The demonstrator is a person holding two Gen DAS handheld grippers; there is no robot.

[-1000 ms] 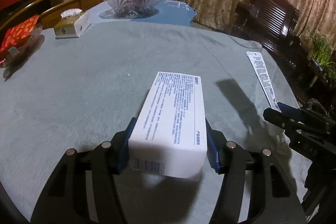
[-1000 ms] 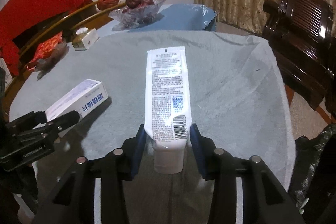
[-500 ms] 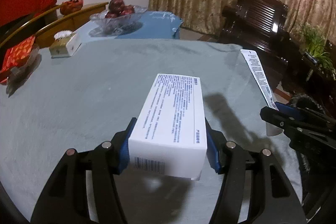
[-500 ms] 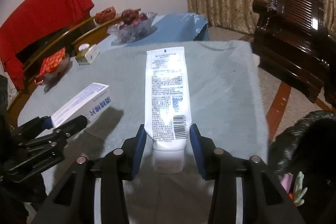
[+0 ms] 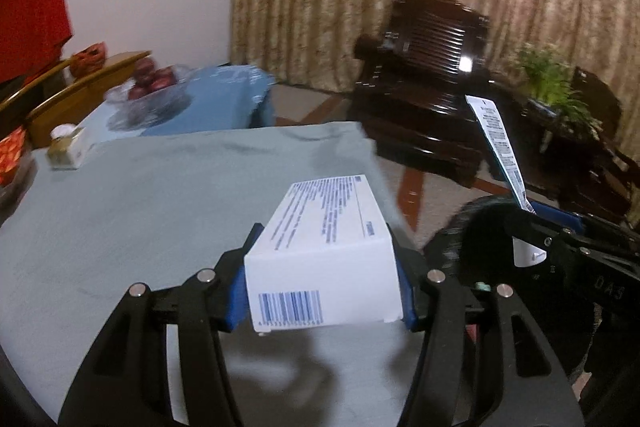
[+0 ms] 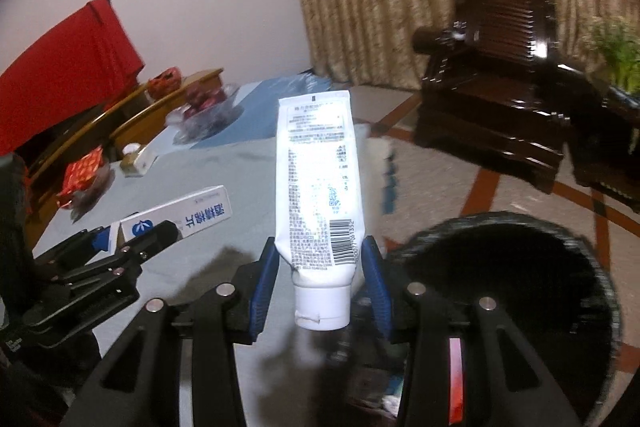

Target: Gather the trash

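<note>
Left gripper (image 5: 322, 291) clamps a white box (image 5: 328, 247); right gripper (image 6: 320, 281) pinches a tube (image 6: 318, 187) beside what looks like a black bin (image 6: 516, 291).

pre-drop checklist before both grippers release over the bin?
1. Left gripper clamped on box: ok.
2. Right gripper clamped on tube: ok.
3. Bin mouth open, black liner in place: ok.
4. Tube over bin mouth: not ok; it points past the rim, over the table edge.
5. Box over bin: not ok, it is above the table cloth.
6. Room left inside bin: cannot tell, interior dark.
</note>
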